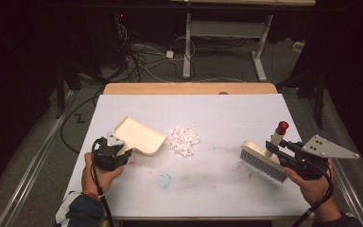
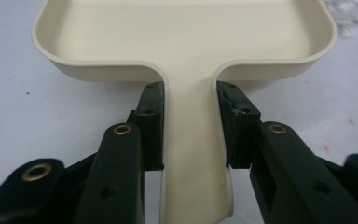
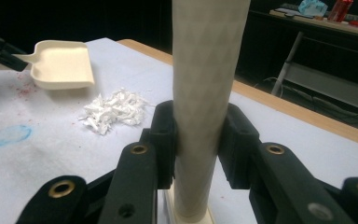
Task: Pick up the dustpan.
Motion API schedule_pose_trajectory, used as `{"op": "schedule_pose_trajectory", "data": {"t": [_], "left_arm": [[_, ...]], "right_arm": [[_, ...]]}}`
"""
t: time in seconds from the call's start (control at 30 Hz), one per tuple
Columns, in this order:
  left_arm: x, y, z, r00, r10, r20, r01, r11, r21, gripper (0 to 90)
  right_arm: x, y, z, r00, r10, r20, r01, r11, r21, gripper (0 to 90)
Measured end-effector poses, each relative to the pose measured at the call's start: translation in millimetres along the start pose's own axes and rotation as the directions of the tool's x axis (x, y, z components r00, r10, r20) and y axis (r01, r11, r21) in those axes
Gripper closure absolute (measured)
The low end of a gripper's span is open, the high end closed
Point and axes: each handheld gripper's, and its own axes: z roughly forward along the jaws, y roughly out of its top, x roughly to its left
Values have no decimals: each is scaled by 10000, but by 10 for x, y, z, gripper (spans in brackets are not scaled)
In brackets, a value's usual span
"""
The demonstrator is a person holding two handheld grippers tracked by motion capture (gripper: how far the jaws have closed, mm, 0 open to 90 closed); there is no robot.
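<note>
A cream dustpan (image 1: 139, 135) lies flat on the white table (image 1: 217, 189), left of centre. My left gripper (image 1: 124, 151) is shut on its handle (image 2: 191, 140), one jaw on each side of it. The pan's tray (image 2: 186, 37) opens away from the gripper. A small pile of white paper shreds (image 1: 184, 140) lies just right of the pan. At the right, my right gripper (image 1: 271, 148) is shut on the upright white handle (image 3: 207, 93) of a brush (image 1: 262, 161), whose bristles rest on the table. The handle ends in a red tip (image 1: 282, 126).
A blue scribbled ring (image 1: 165, 179) and faint red specks mark the table's near middle. A wooden edge (image 1: 189, 88) runs along the far side. Beyond it are cables and the legs of another desk (image 1: 187, 47) on the floor. Dark curtains stand at both sides.
</note>
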Motion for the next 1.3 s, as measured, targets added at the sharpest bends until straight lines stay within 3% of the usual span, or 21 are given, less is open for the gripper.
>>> {"op": "schedule_pose_trajectory", "data": {"t": [0.23, 0.33, 0.43, 0.67, 0.8, 1.0, 1.03, 1.13, 1.17, 1.3], "left_arm": [[-163, -83, -103, 9958, 710, 570, -735, 9964, 428, 634], [-208, -126, -122, 9937, 779, 803, -821, 9953, 505, 634], [-296, -193, -134, 9861, 1152, 1194, -1253, 9888, 807, 634], [-349, -196, -99, 9739, 1273, 1878, -1466, 9848, 930, 634], [-352, -193, -74, 9717, 1300, 1974, -1518, 9833, 1000, 633], [-352, -183, -46, 9662, 1365, 2187, -1627, 9809, 1068, 634], [-355, -185, -35, 9662, 1385, 2174, -1652, 9802, 1095, 633], [-356, -188, -29, 9640, 1428, 2244, -1714, 9787, 1133, 633], [-363, -186, -31, 9626, 1452, 2286, -1748, 9779, 1150, 633], [-385, -175, -21, 9590, 1557, 2366, -1863, 9760, 1127, 633]], "right_arm": [[-10, -13, 20, 10000, 2, -16, -2, 9999, 142, 705], [3, -11, 25, 10000, -18, -43, 19, 9998, 196, 705], [5, -15, 34, 10000, -25, -27, 25, 9998, 214, 705], [6, -42, 86, 10000, 24, -50, -22, 9997, 253, 705], [3, -48, 153, 9997, 201, -126, -198, 9995, 259, 705], [-19, 14, 392, 9996, 267, -124, -264, 9994, 215, 706], [-19, 71, 523, 9997, 232, -85, -231, 9997, 127, 706], [-17, 132, 647, 9998, 155, -88, -154, 9999, 58, 706], [-17, 215, 830, 9997, 165, -162, -166, 9998, -53, 706], [-12, 383, 1178, 9997, 149, -179, -150, 9999, -47, 706]]}}
